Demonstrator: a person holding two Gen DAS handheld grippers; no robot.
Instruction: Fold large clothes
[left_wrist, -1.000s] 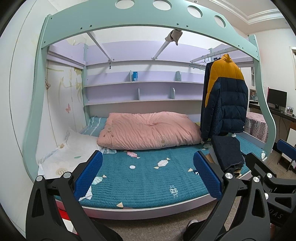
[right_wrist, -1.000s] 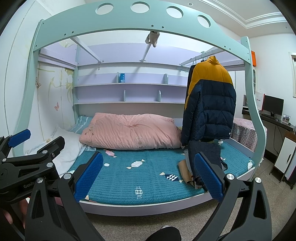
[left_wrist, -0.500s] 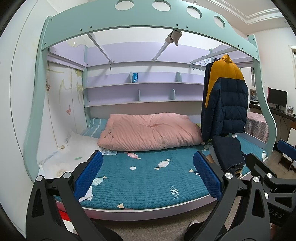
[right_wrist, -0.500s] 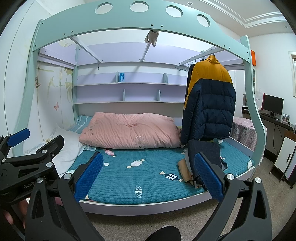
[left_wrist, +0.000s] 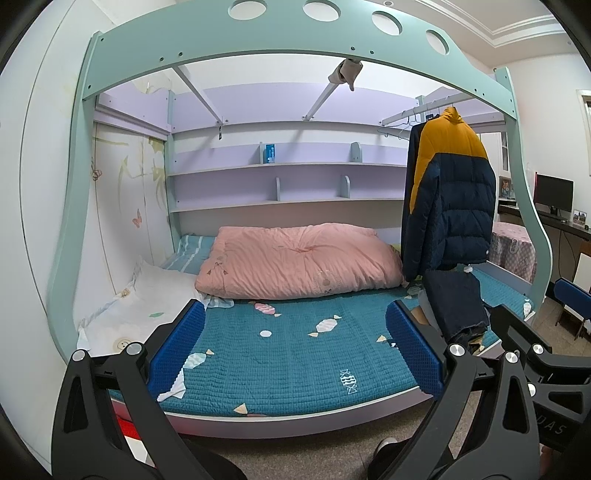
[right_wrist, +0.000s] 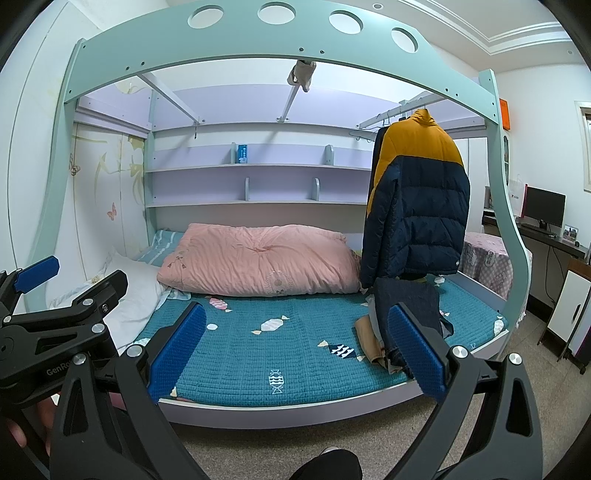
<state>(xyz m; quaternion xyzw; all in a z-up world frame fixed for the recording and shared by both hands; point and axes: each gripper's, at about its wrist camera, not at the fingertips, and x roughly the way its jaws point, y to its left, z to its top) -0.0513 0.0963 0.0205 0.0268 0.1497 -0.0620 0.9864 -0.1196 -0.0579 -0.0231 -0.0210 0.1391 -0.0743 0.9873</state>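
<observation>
A navy and mustard puffer jacket (left_wrist: 448, 199) (right_wrist: 417, 206) hangs from a rail at the right end of the bunk bed. Below it, dark denim trousers (left_wrist: 456, 302) (right_wrist: 408, 301) lie in a heap on the teal mattress (left_wrist: 291, 350) (right_wrist: 288, 343), with a tan garment (right_wrist: 367, 338) beside them. My left gripper (left_wrist: 295, 347) is open and empty, held in front of the bed. My right gripper (right_wrist: 293, 343) is also open and empty, at the same distance from the bed. Both stand well short of the clothes.
A pink duvet (left_wrist: 299, 264) and a white pillow (left_wrist: 136, 314) lie at the back and left of the mattress. The mint bed frame (left_wrist: 258, 40) arches overhead. A desk with a monitor (right_wrist: 545, 205) stands at the right. A person's foot (right_wrist: 327, 465) shows on the floor.
Both views have drifted very slightly; the grippers stay open and nothing on the bed has moved.
</observation>
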